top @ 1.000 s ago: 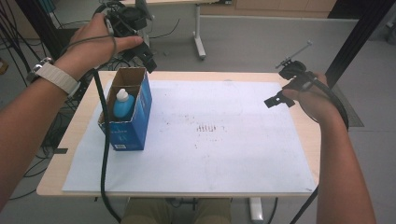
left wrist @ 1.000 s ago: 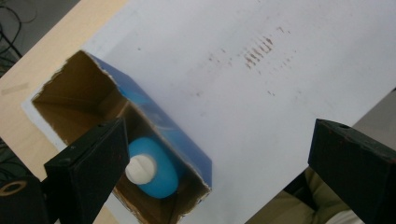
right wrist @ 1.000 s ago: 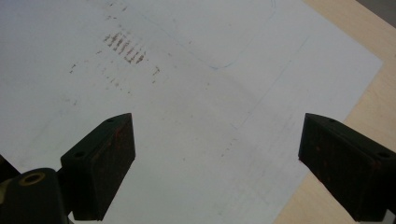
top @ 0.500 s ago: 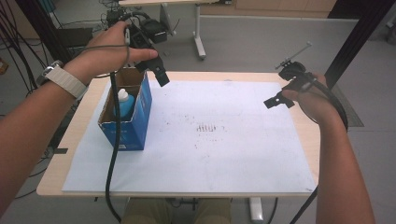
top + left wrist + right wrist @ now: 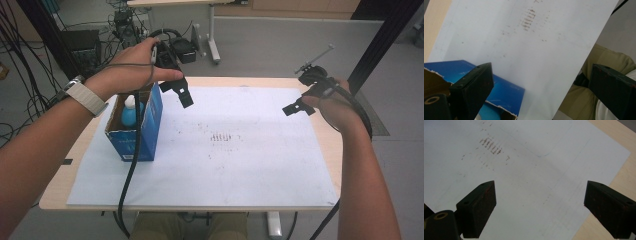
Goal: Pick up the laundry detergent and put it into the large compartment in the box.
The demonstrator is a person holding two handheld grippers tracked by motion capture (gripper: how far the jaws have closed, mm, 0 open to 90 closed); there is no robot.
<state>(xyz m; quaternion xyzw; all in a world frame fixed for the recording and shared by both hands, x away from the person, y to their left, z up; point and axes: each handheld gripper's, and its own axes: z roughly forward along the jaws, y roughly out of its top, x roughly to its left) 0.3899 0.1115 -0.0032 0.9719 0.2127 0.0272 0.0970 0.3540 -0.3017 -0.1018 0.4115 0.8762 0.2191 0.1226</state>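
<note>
Now that my left gripper (image 5: 181, 93) has swung right off the box (image 5: 148, 131), jaws wide and empty, the bottle (image 5: 131, 111) stands inside it, far left; my right gripper (image 5: 298, 107) hangs open too.

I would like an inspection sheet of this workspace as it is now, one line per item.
Surface: wooden table covered by a white sheet with faint brown marks.
Job's things: open blue box at the sheet's left side, a blue bottle with white cap inside.
Clutter: nothing seen.
Grippers: left gripper open, above the box's far right corner; right gripper open, over the sheet's right side.
Cables: black cable hangs down past the box.
Surroundings: grey floor, another table's legs, equipment behind.
</note>
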